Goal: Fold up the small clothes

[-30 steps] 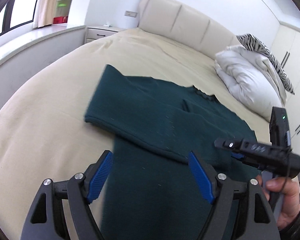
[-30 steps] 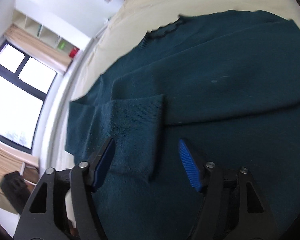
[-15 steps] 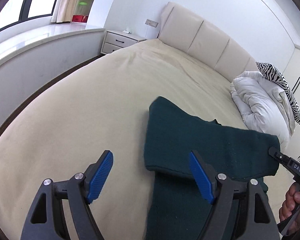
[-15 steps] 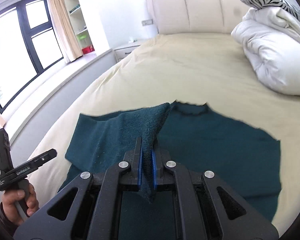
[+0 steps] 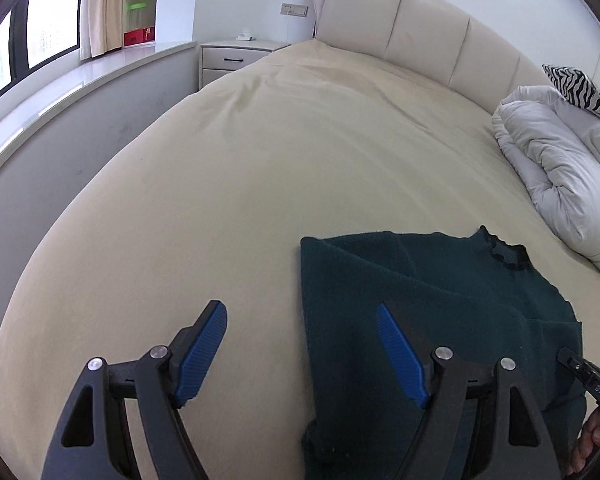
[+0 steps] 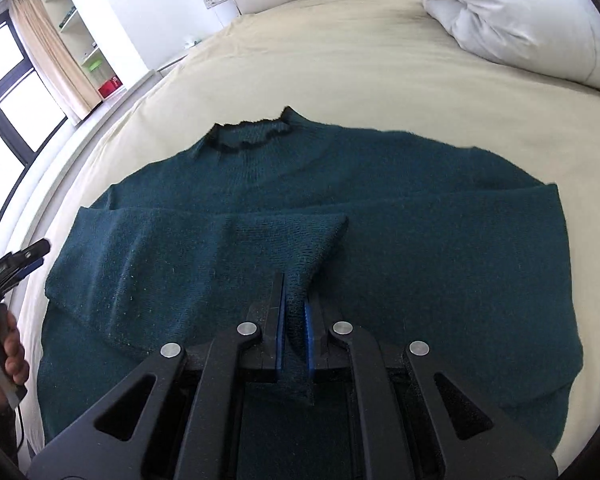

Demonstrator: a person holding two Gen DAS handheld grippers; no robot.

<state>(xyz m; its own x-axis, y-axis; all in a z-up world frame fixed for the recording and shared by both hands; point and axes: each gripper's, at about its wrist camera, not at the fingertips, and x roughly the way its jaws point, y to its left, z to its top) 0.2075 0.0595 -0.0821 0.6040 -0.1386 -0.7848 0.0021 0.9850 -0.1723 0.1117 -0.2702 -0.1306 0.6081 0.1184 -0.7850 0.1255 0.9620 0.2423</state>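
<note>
A bedroom with a padded cream headboard [image 5: 420, 20], a window [image 6: 4, 92] along one side and a white duvet [image 6: 520, 20] bundled near the pillows; the bed [image 5: 220, 180] is covered by a plain beige sheet. On it, toward the near edge, lies a dark green knit sweater [image 6: 380, 184], collar [image 6: 252, 136] pointing toward the headboard, body spread flat.

One sleeve [image 6: 204, 248] is laid across the chest, and the right tool [image 6: 295, 344] is clenched on its cuff end, the knit pinched between the blue pads and lifted slightly off the body. On the other side the fabric already appears turned inward, forming a straight edge. The left tool [image 5: 300, 356] is released, its jaws wide and empty, hanging above the sheet just beside the sweater's folded side edge.

By my reading the fold is in its early-to-middle stage: the sides and sleeves are mostly brought in, though the gripped sleeve is not yet laid down and smoothed. The lengthwise fold, hem toward collar, looks untouched, so the garment remains long and roughly half the work is left.
</note>
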